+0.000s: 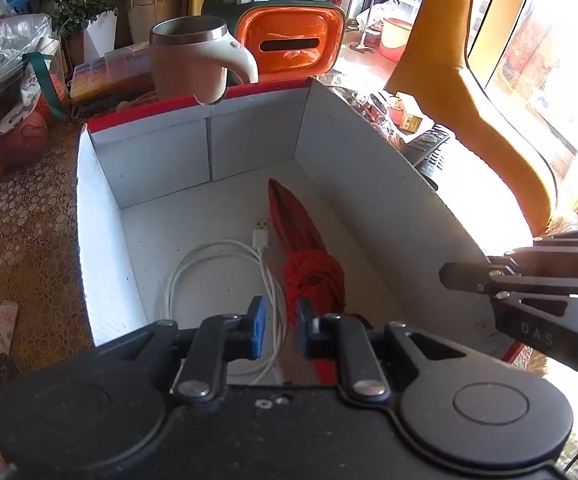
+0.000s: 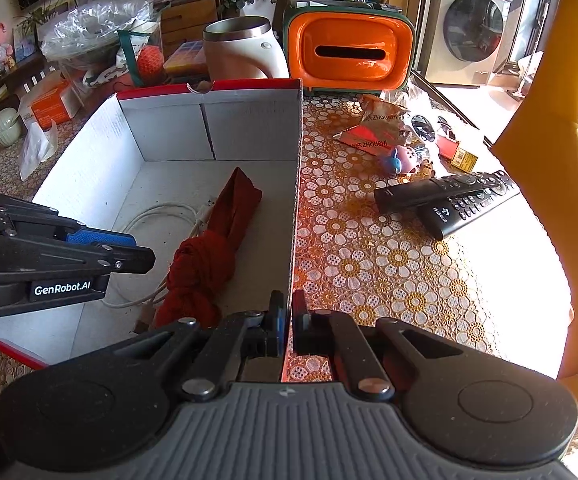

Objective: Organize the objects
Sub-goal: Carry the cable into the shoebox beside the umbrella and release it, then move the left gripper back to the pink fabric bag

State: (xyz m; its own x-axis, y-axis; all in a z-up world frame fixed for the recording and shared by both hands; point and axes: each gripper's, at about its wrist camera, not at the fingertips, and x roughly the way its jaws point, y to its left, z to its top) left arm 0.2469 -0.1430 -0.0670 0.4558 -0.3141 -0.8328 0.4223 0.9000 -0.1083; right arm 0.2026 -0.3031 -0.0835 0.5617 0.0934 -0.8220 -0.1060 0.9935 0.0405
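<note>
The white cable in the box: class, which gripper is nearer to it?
Left. The left gripper hovers right over the cable inside the box; the right gripper clamps the box's right wall.

cable (image 1: pixel 225 276): near loop hidden by gripper | remotes (image 2: pixel 461 200): labels unreadable

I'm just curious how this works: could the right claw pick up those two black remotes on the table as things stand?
Probably not yet. The right claw is shut on the box wall. Once it lets go, nothing stands between it and the remotes, which lie in the open on the tablecloth.
</note>
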